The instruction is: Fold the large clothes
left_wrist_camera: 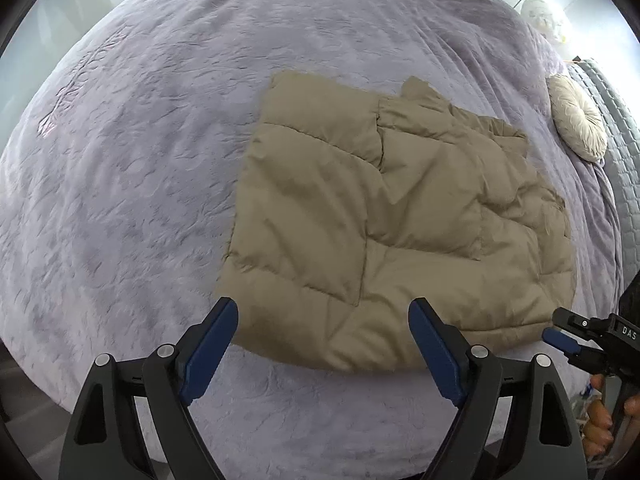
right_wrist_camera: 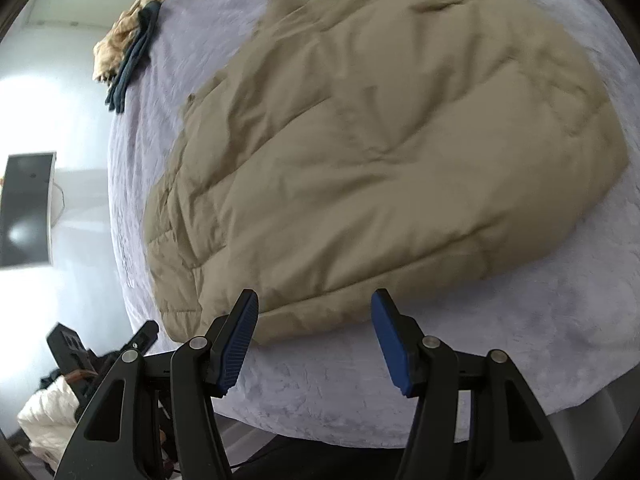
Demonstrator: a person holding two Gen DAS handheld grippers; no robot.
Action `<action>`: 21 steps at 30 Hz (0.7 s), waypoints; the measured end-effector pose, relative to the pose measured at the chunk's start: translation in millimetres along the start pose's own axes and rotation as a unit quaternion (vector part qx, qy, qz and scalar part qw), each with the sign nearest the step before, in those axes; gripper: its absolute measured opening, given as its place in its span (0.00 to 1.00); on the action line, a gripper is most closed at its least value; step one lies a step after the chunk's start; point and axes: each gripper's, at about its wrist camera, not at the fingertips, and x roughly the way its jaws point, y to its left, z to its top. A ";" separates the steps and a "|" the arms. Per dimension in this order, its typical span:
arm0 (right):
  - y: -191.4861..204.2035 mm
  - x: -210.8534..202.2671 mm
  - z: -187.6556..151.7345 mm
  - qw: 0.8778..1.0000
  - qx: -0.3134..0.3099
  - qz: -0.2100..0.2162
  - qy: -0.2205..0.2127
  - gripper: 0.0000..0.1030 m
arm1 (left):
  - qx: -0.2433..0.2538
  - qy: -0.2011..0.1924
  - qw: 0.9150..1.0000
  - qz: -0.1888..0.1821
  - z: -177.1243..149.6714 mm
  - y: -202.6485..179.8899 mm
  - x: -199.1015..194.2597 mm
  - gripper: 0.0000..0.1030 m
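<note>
A tan quilted jacket [left_wrist_camera: 380,220] is seen lying folded into a rough rectangle on the bed [left_wrist_camera: 140,160], which is covered with a lilac blanket. The left tool [left_wrist_camera: 324,344] is held above the near edge of the jacket with its jaws wide apart, and nothing is gripped. The right tool [right_wrist_camera: 316,336] is also open and empty, just over the same edge. A fold seems to be completed. For the next move, a fresh grip on the edge is probably needed.
</note>
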 end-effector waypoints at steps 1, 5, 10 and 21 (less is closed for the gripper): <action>4.3 1.2 -1.9 1.000 -0.007 -0.007 0.003 0.61 | 0.000 0.002 1.000 -0.002 0.9 0.0 1.3 0.85; 23.9 10.6 -3.3 0.999 -0.031 -0.027 0.013 0.61 | -0.001 0.005 1.000 -0.012 3.5 0.9 5.8 0.85; 31.5 16.6 -5.1 0.999 -0.037 -0.032 0.020 0.70 | 0.012 -0.004 1.000 0.001 7.6 1.0 9.0 1.00; 41.7 39.4 -6.6 0.997 -0.031 -0.060 0.020 0.79 | 0.015 -0.004 1.000 0.023 21.0 21.0 22.3 1.00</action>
